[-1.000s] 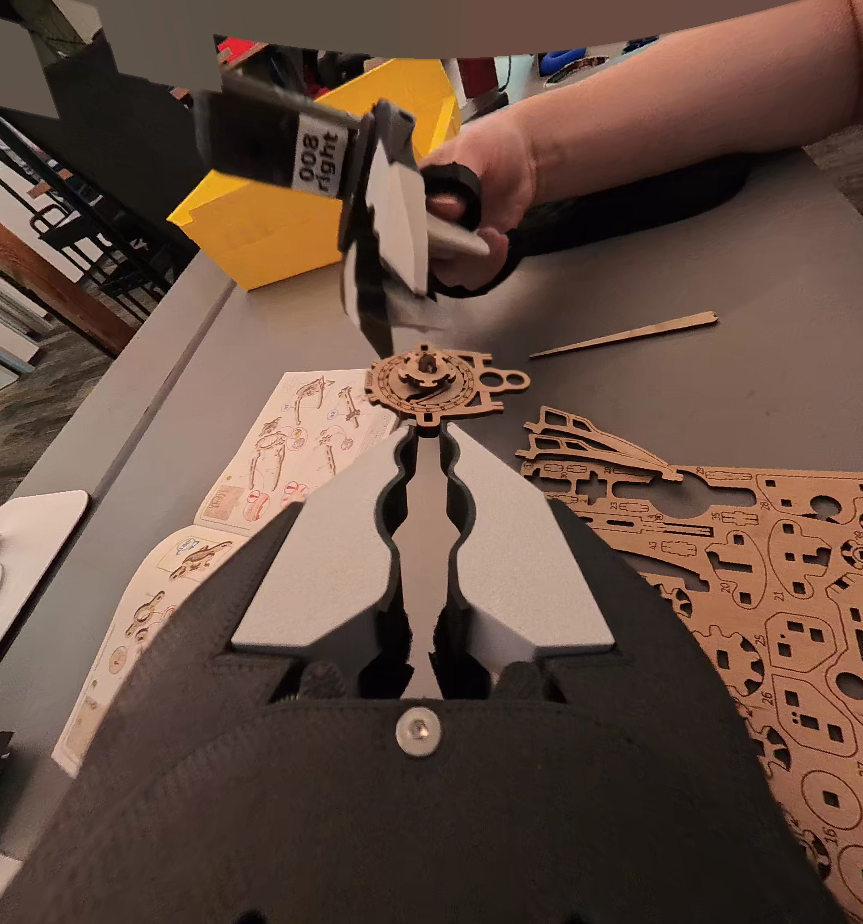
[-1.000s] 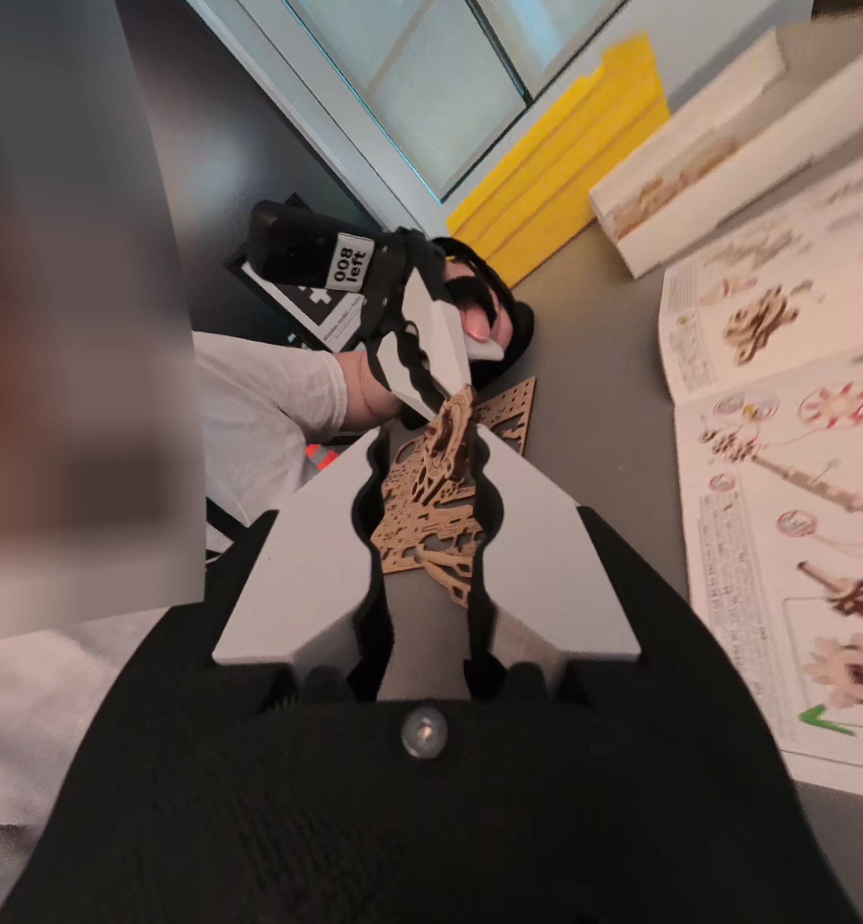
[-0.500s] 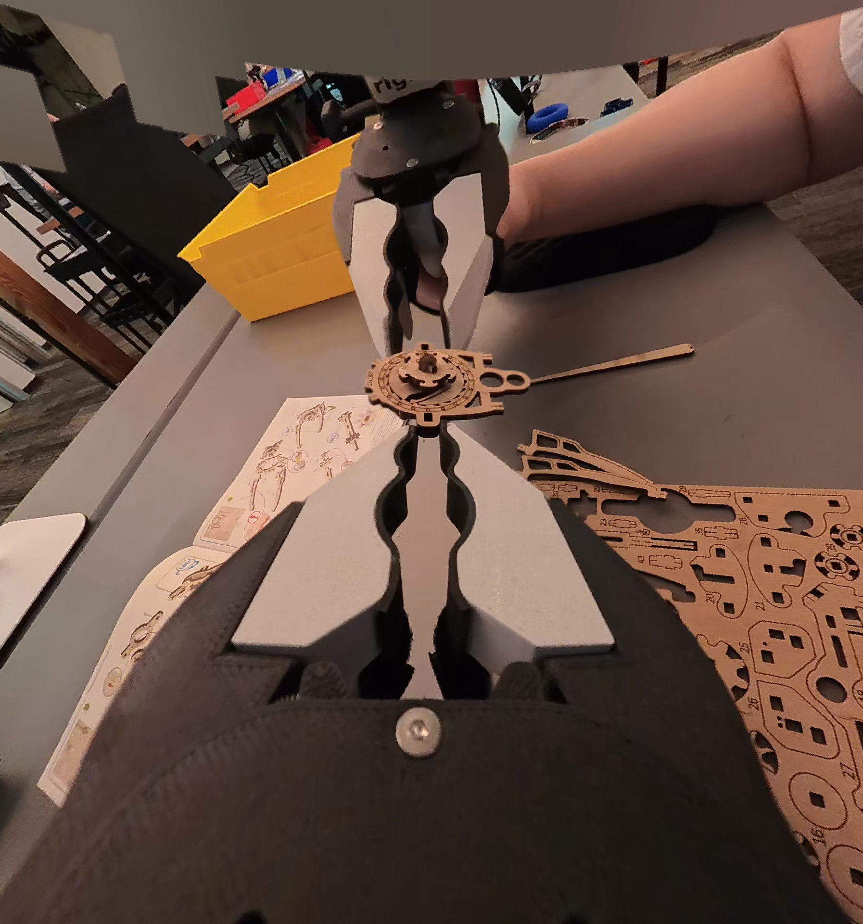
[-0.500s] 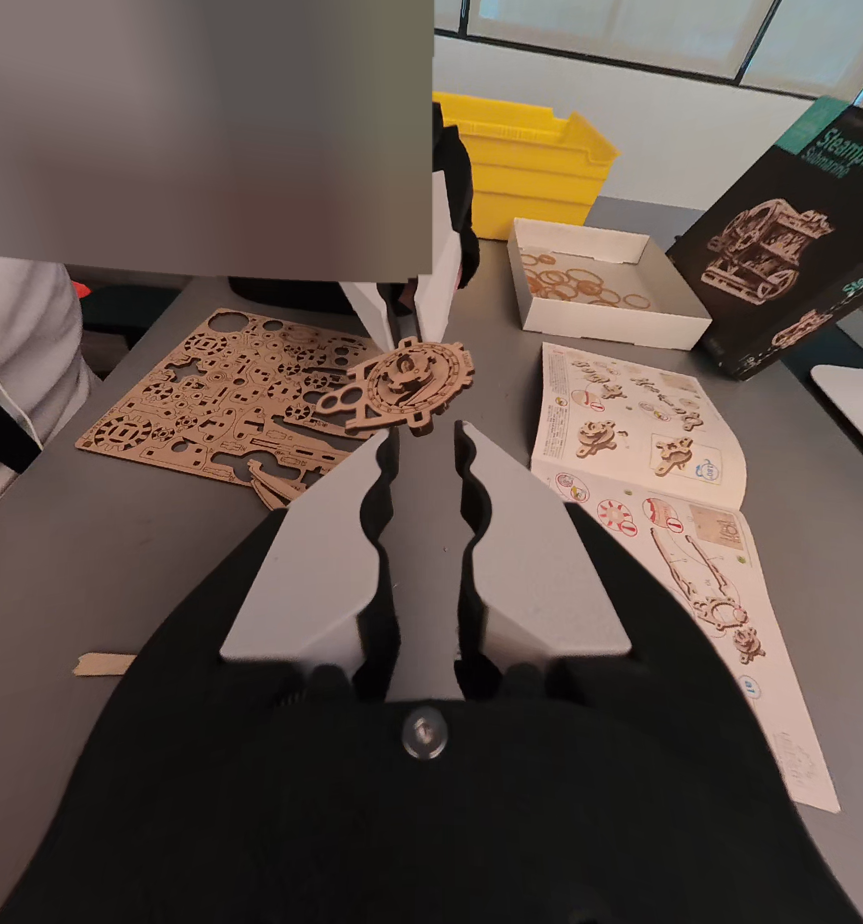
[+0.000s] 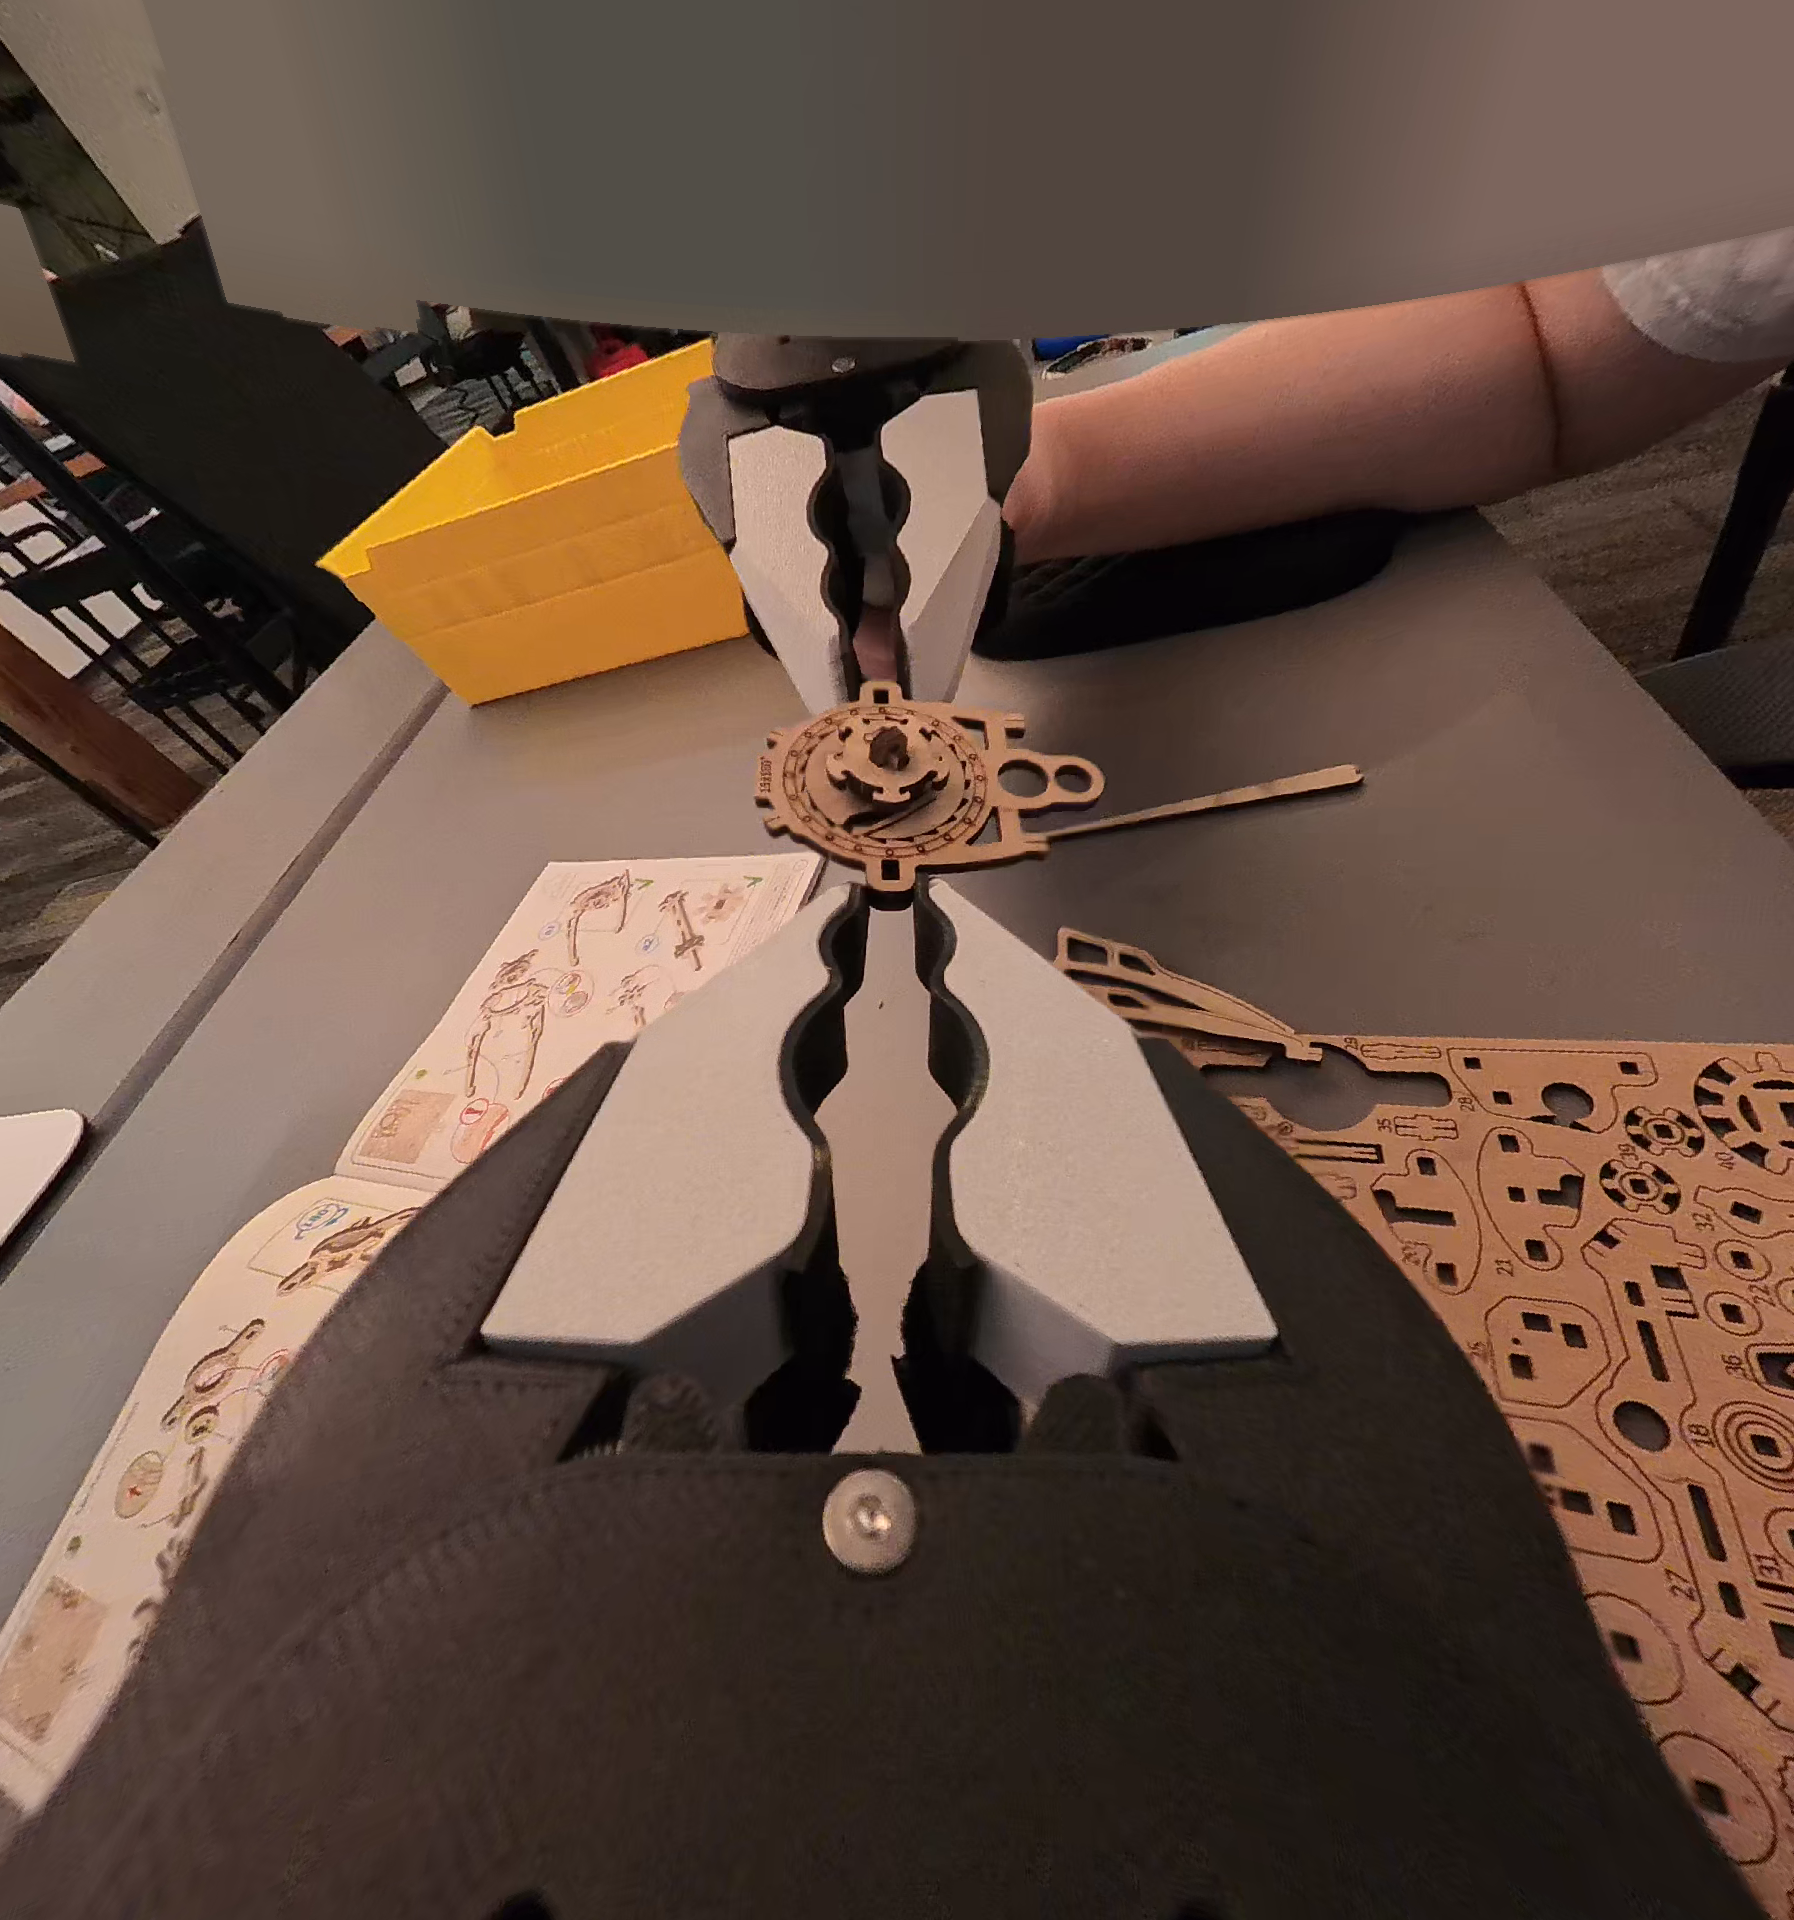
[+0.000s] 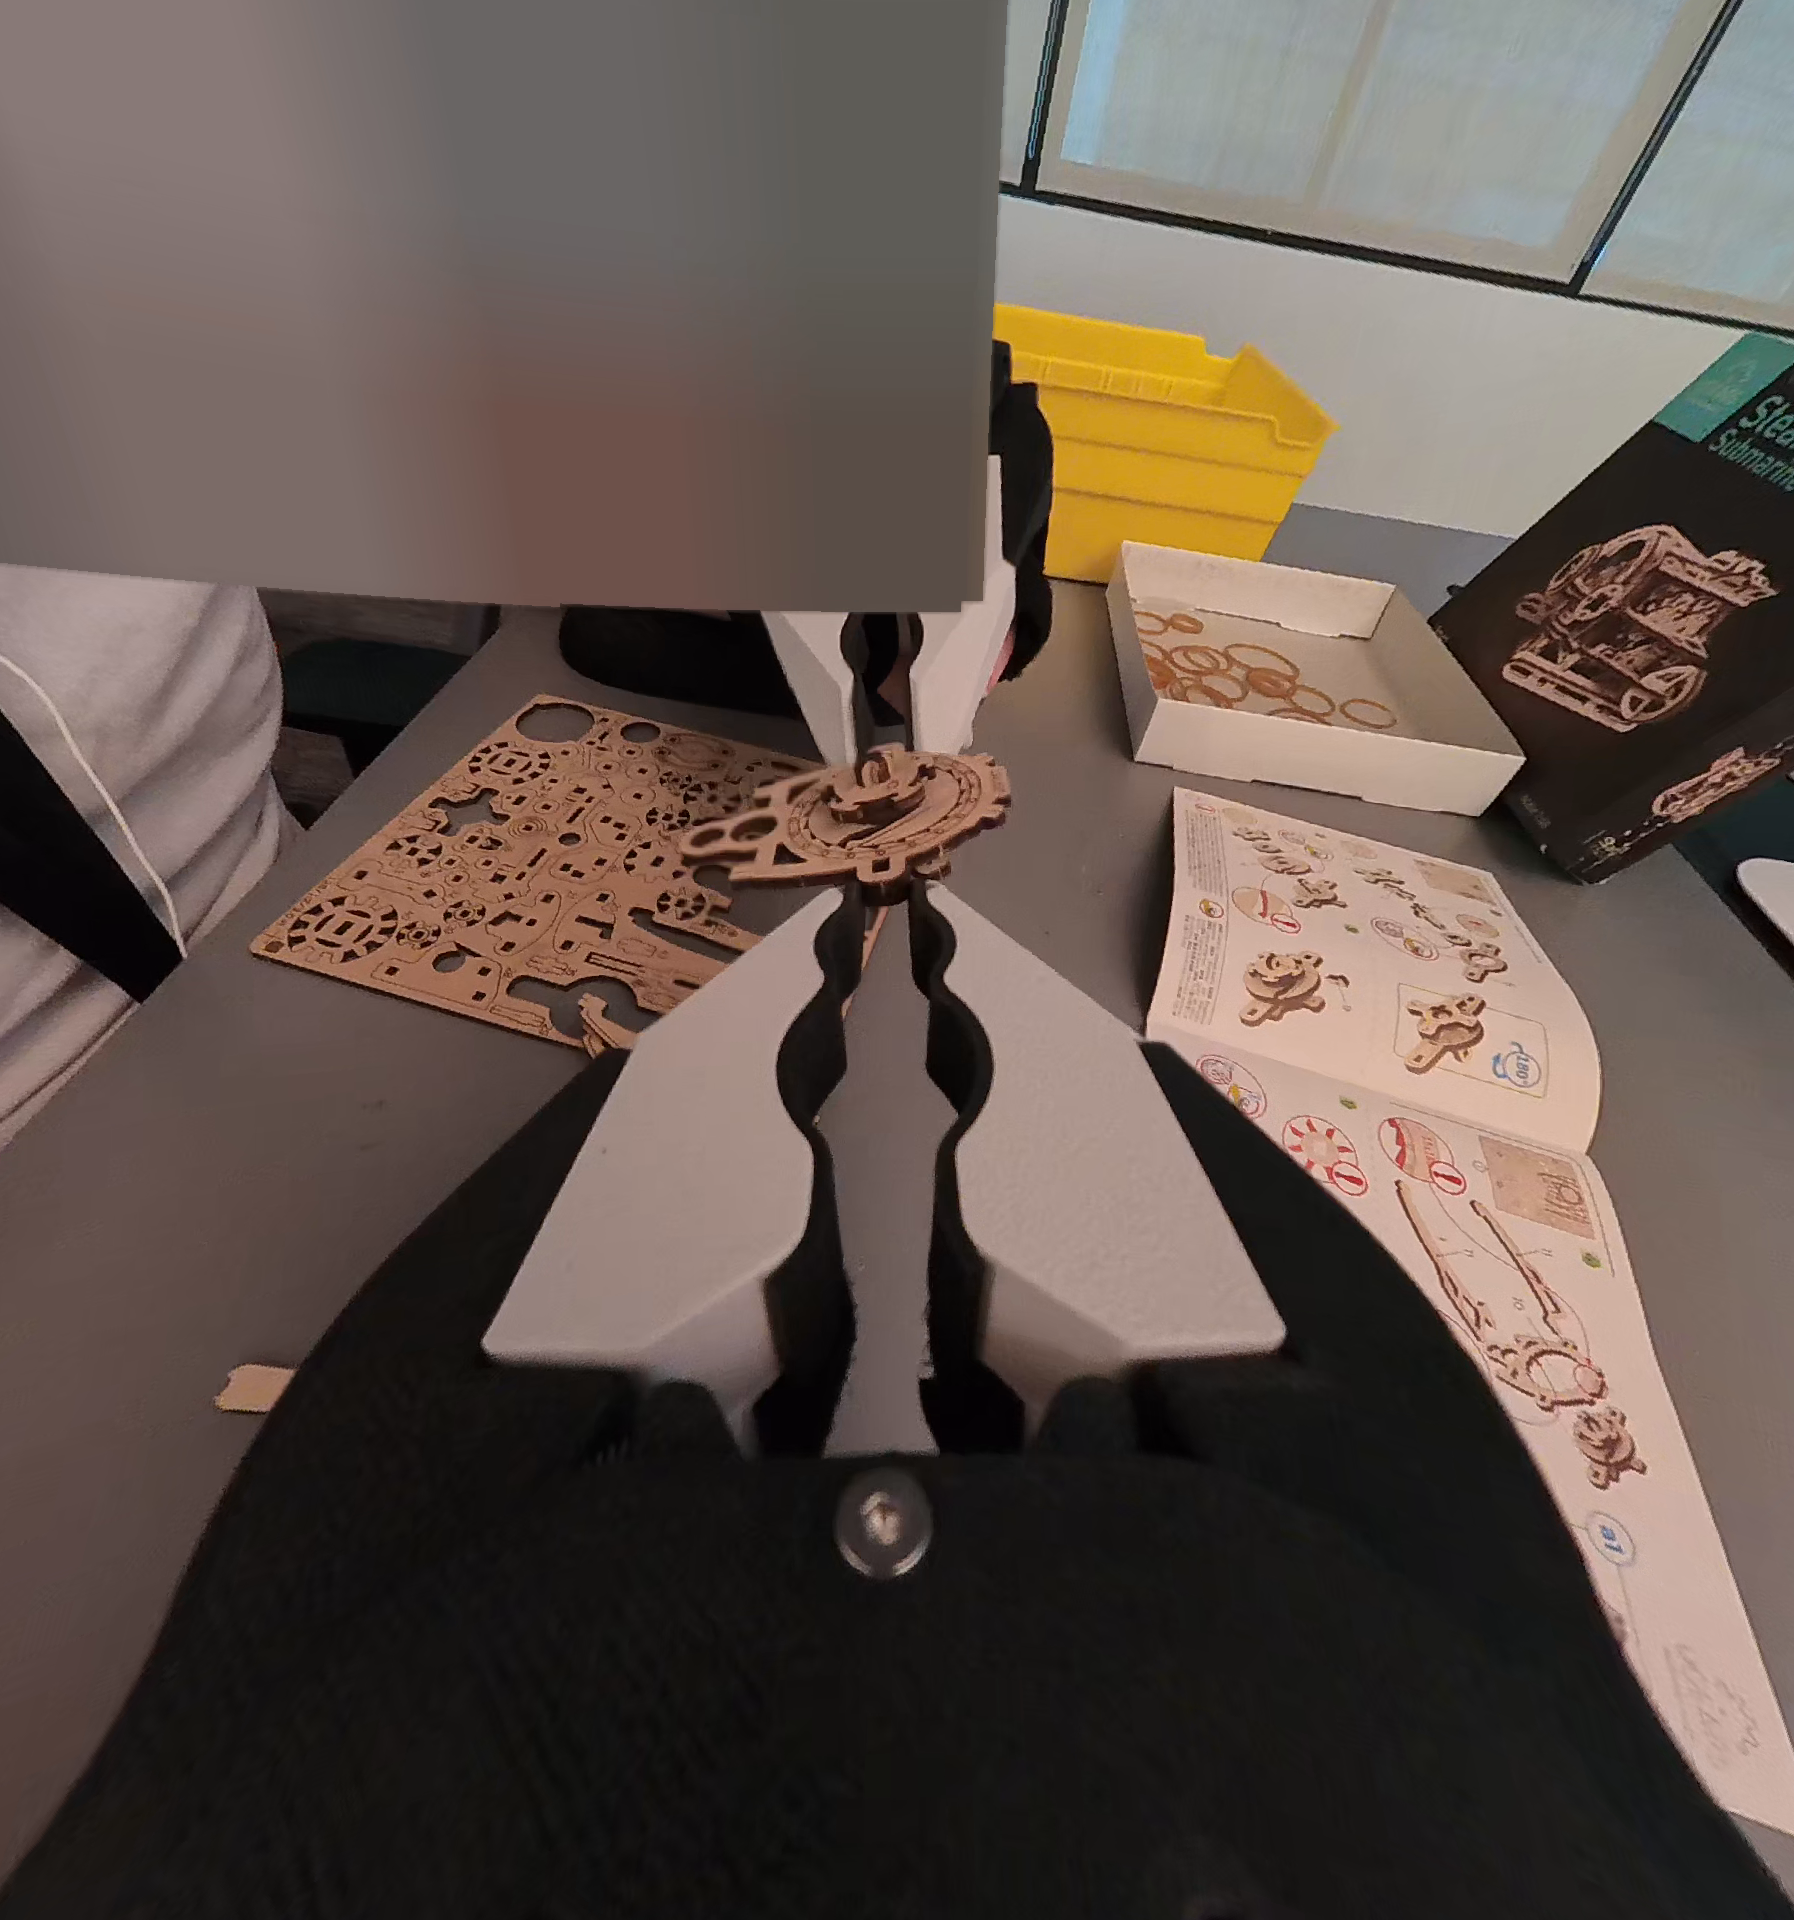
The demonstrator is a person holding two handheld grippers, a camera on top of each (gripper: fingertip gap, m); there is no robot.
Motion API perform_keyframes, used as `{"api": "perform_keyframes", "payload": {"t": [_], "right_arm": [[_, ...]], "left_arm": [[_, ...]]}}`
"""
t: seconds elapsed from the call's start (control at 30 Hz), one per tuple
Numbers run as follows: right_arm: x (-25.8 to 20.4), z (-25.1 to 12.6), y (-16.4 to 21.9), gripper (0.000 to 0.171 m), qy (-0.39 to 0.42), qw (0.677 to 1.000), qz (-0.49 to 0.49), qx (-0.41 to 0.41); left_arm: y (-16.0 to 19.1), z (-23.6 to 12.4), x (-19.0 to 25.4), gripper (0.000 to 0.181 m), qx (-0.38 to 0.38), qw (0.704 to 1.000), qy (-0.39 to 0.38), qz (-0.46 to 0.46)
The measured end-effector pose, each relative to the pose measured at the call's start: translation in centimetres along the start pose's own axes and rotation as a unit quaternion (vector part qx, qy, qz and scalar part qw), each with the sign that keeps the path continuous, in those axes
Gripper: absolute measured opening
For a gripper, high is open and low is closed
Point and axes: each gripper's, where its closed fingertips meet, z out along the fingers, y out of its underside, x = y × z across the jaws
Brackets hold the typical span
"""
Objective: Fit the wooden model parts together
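At frame centre the round wooden assembly (image 5: 898,792) hangs above the table (mid-fitting, I judge), left gripper (image 5: 885,902) and right gripper (image 6: 882,902) each pinching opposite tabs, so next comes a steady, aligned squeeze

Your wooden assembly (image 5: 903,795) looks matt, laser-cut; paper booklet (image 6: 1392,1049) faintly glossy; surface (image 5: 1392,914) smooth grey, matt.
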Motion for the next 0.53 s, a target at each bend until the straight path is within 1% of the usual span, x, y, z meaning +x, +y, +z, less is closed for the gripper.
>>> {"api": "perform_keyframes", "payload": {"t": [0.07,0.13,0.17,0.33,0.53], "right_arm": [[-0.1,0.0,-0.3,0.009,-0.007,1.000,0.015,0.010],[0.5,0.0,-0.2,0.026,0.002,0.999,0.038,0.013],[0.6,-0.1,-0.3,0.028,0.000,0.999,0.048,0.016],[1.9,-0.5,-1.4,0.028,0.019,0.992,0.110,0.061],[2.0,-1.5,-4.4,0.030,-0.009,0.970,0.181,0.161]], "left_arm": [[-1.0,-0.4,-0.1,0.006,0.030,0.999,0.015,-0.039],[-2.3,-1.2,-0.6,0.006,0.073,0.992,0.030,-0.095],[-2.8,-1.6,-1.1,0.006,0.096,0.987,0.034,-0.123],[-4.0,-3.0,-2.6,0.006,0.163,0.952,0.077,-0.248],[-4.6,-3.7,-3.2,0.006,0.206,0.917,0.119,-0.320]]}}
